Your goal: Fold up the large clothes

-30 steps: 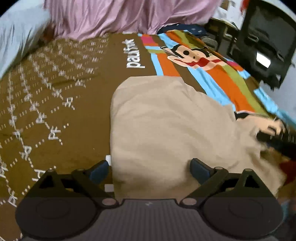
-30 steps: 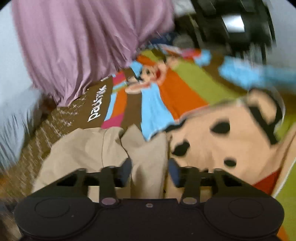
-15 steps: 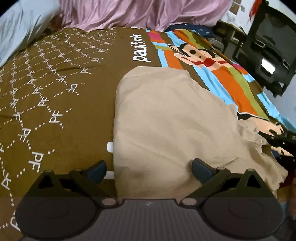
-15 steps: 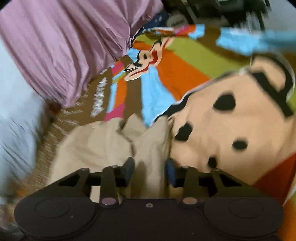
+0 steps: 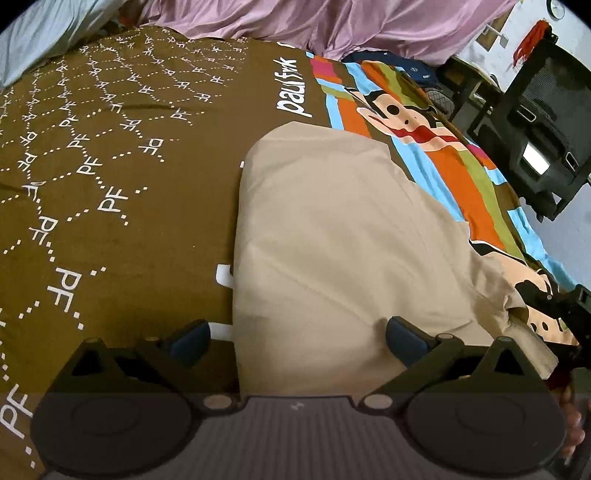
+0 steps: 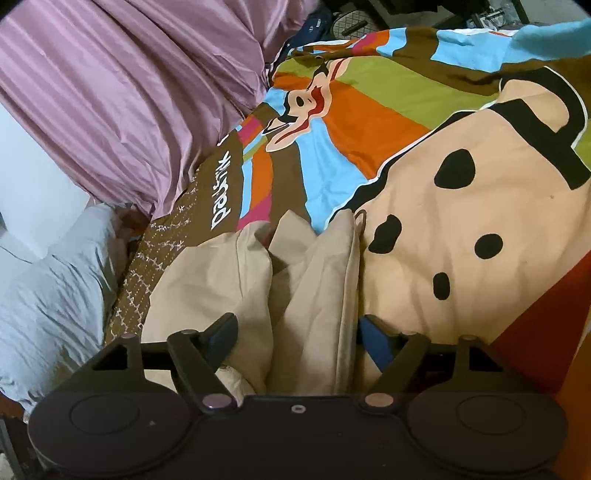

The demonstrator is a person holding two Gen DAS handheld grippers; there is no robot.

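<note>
Plain beige garment (image 5: 332,251), no print. Bedspread (image 5: 110,155) beneath it brown with a white dotted lattice and white letters; beyond the garment, stripes of orange, blue, olive green and pink, plus a peach cartoon monkey face with black spots (image 6: 480,221). Mauve striped sheet (image 6: 129,81) past the bedspread. Pale blue-grey cloth (image 6: 55,295) beside the sheet. Black grippers, blue finger pads (image 5: 400,334).

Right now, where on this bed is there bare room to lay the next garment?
The brown PF-lettered stretch is bare, bordered by the beige garment, the purple sheet and the pale blue pillow. The big monkey face is bare too. It is crowded where the right gripper straddles beige folds.
</note>
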